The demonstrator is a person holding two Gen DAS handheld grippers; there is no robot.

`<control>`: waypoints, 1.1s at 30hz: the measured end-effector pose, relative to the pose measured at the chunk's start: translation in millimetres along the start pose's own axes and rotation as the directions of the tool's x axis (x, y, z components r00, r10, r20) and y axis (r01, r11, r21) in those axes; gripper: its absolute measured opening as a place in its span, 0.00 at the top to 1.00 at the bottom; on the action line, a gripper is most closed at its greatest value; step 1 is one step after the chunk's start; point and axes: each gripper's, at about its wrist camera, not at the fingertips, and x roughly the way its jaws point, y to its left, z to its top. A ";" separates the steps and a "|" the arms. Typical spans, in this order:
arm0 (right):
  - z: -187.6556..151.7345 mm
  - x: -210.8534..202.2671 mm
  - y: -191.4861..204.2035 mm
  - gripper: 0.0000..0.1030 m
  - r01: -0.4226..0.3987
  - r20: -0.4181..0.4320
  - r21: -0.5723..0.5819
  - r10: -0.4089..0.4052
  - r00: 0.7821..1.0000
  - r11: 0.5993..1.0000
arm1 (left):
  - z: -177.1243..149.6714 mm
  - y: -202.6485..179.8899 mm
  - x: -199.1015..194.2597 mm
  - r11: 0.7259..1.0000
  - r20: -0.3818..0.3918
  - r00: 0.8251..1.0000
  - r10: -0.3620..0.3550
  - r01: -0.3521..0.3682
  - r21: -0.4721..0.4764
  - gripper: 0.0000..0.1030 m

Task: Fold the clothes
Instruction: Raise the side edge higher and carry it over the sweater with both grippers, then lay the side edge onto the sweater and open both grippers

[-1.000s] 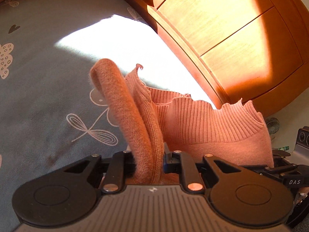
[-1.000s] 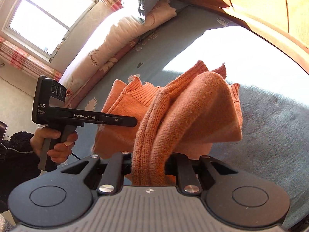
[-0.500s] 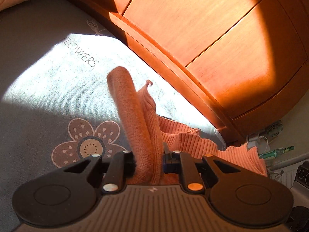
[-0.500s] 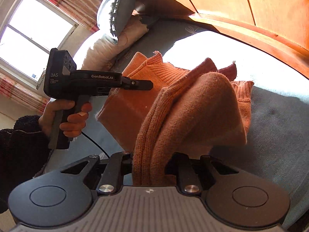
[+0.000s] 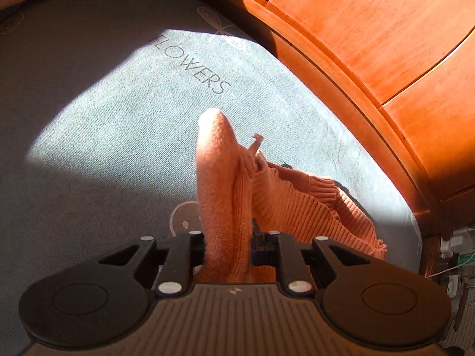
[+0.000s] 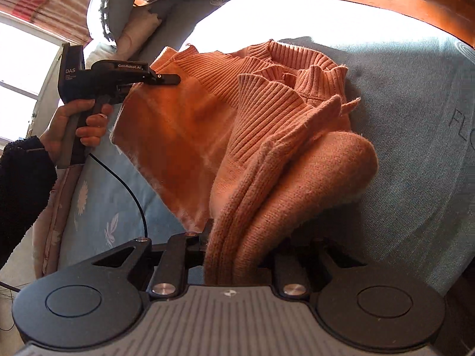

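Bed (image 6: 415, 148) got closer since 1 s ago; both claws, left (image 5: 227, 237) and right (image 6: 234, 243), kept pinching the sweater (image 6: 237, 124), stretched between them, ribbed hem toward the headboard (image 5: 371, 44).

The sweater (image 6: 225, 136) hangs between both grippers above the bedsheet (image 5: 124, 136), with the headboard (image 5: 371, 29) behind.

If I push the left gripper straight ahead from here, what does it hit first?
Apart from the orange sweater already clamped in the left gripper, probably the grey bedsheet, around its sunlit patch. The wooden footboard stands off to the right. Depth is hard to judge through the fisheye.
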 end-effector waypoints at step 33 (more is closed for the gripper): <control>-35.0 -6.2 -61.3 0.49 0.071 -0.016 0.197 -0.069 0.998 0.978 | -32.4 -3.6 -40.1 0.901 0.080 0.917 0.390 -0.398 0.174 0.40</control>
